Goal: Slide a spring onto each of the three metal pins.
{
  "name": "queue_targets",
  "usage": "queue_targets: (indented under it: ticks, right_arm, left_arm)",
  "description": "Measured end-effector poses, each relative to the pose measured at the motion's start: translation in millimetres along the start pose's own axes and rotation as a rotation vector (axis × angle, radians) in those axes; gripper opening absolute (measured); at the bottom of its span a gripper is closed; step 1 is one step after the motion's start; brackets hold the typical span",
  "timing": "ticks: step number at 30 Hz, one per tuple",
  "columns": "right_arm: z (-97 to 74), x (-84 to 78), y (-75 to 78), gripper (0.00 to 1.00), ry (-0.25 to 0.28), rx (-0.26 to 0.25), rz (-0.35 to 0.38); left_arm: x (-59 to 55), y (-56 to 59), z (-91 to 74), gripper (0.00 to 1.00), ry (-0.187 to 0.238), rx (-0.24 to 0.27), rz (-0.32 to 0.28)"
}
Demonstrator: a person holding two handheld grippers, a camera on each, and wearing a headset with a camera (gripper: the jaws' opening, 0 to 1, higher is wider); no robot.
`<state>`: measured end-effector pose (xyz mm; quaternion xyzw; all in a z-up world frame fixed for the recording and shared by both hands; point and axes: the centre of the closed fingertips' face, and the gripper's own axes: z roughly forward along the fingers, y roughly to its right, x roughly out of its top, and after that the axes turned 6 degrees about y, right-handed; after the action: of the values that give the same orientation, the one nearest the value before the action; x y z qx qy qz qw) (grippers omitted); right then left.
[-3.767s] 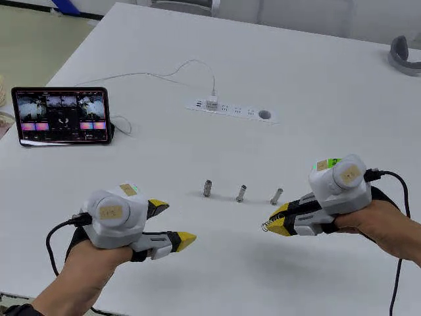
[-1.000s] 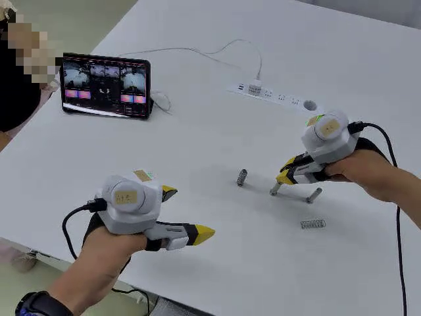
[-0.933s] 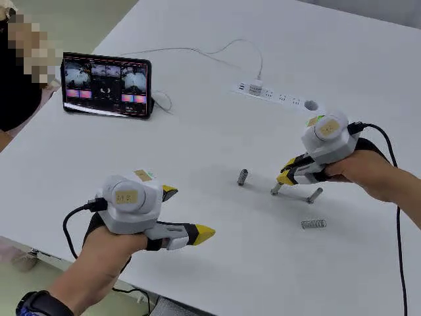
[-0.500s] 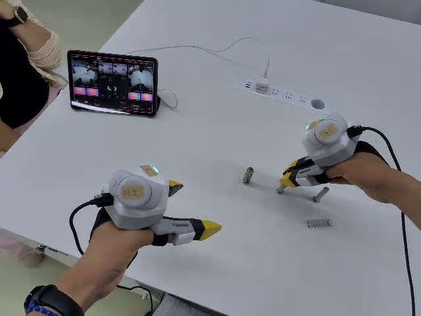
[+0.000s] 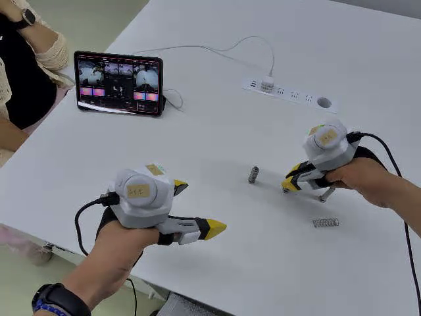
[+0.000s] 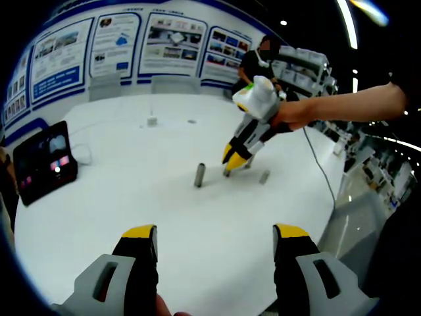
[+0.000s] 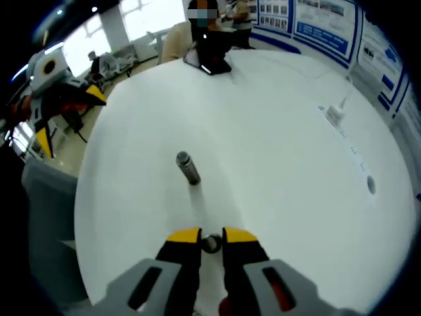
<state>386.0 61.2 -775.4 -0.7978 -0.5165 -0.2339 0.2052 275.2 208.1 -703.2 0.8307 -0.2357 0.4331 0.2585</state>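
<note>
right hand-held gripper (image 7: 212, 236) pinched shut on the middle pin (image 7: 210, 245) on the counter (image 5: 210, 125), spring-fitted pin (image 5: 253, 174) near its tips, loose spring (image 5: 325, 223) lying apart toward the counter's near edge, left hand-held gripper (image 5: 197, 207) wide open, empty

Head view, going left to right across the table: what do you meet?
tablet → left claw → spring-fitted pin → right claw → loose spring
</note>
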Motion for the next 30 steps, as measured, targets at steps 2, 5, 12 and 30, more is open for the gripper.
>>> queue_targets:
  ticks: [2,5,12,30]
  right_arm:
    - [0.3,-0.8,-0.9,0.14,0.0,0.0,0.001]
    - [0.3,-2.2,-1.2,0.14,-0.001,-0.001,0.002]
    - [-9.7,-3.7,3.5,0.29,0.009,-0.039,0.021]
    - [-40.1,-3.4,8.6,0.56,0.137,-0.133,0.141]
  left_arm:
    - [0.4,0.2,-0.2,0.73,0.001,0.0,-0.001]
    - [0.9,0.0,-0.5,0.73,0.002,0.001,0.0]
    - [3.7,1.8,-0.4,0.73,0.007,0.0,0.003]
    - [14.2,6.9,0.0,0.73,0.027,-0.005,0.003]
